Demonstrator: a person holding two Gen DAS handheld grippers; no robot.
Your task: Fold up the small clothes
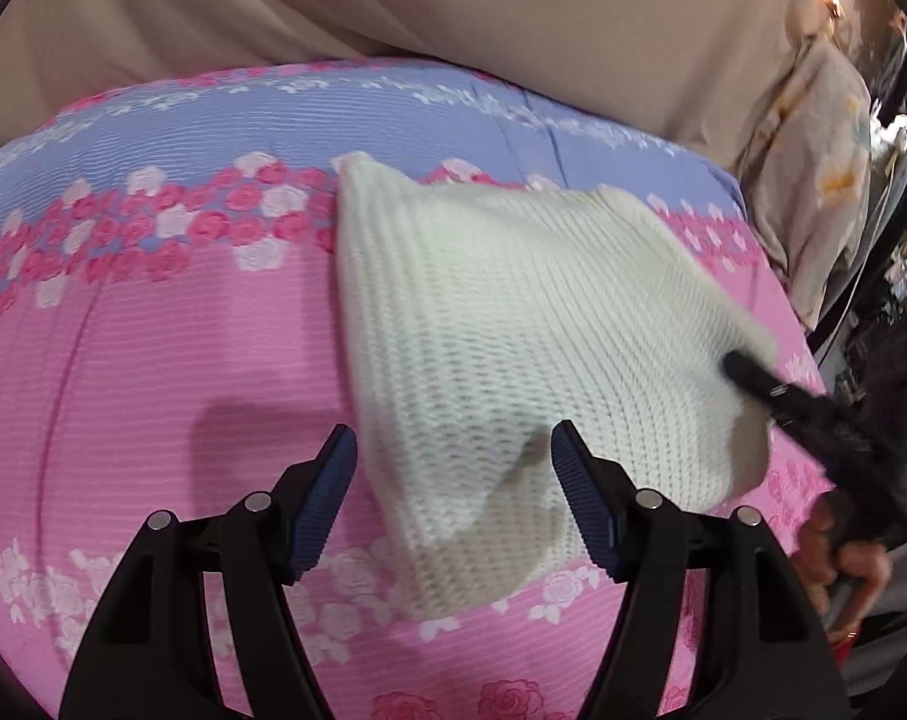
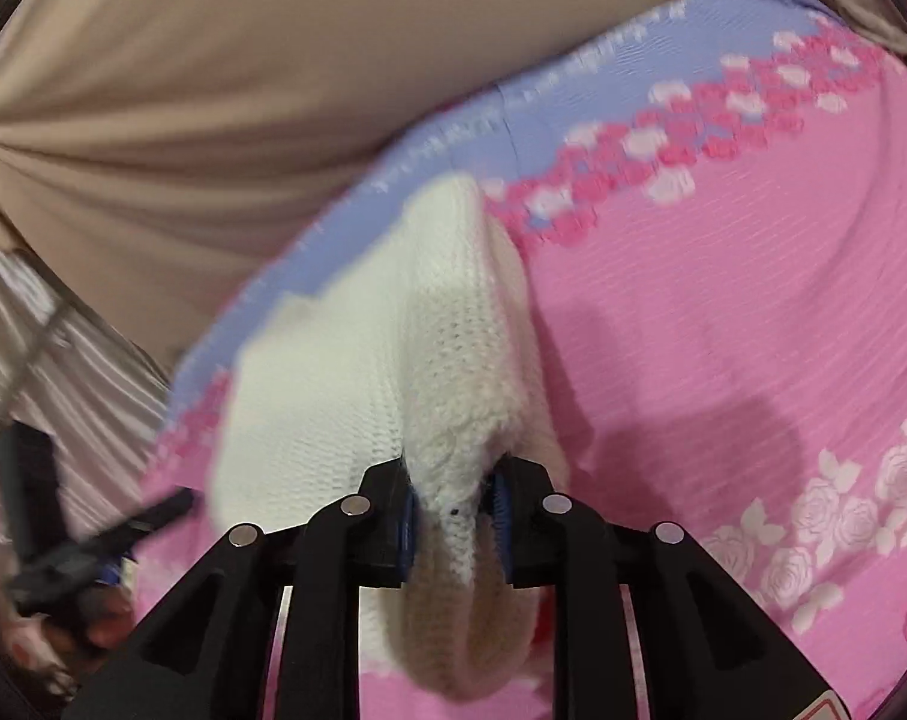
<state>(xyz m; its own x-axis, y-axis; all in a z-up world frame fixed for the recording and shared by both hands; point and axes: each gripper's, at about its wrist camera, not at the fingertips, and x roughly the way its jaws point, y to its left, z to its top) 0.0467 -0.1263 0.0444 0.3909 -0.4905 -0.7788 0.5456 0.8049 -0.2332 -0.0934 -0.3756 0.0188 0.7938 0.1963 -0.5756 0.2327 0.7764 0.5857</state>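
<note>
Left gripper (image 1: 453, 456): jaws apart, poised over the knit's near edge, gripping nothing.
Right gripper (image 2: 452, 507): jaws clamped on a bunched fold of the knit (image 2: 393, 360).
Knit (image 1: 513, 324): white, lying on the sheet (image 1: 153, 360) toward its right edge, one side lifted.

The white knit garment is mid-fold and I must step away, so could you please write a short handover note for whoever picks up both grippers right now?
Left gripper: open, hovering just above the near corner of the white knit garment, holding nothing.
Right gripper: shut on a bunched edge of the garment, lifting that side off the floral bedsheet.
Position: garment lies partly on the pink and blue sheet, far corners still down.
Done: one edge picked up.
Left: probably carry the held edge across, lay it flat, then finish folding. Blur hides how many folds exist.
</note>
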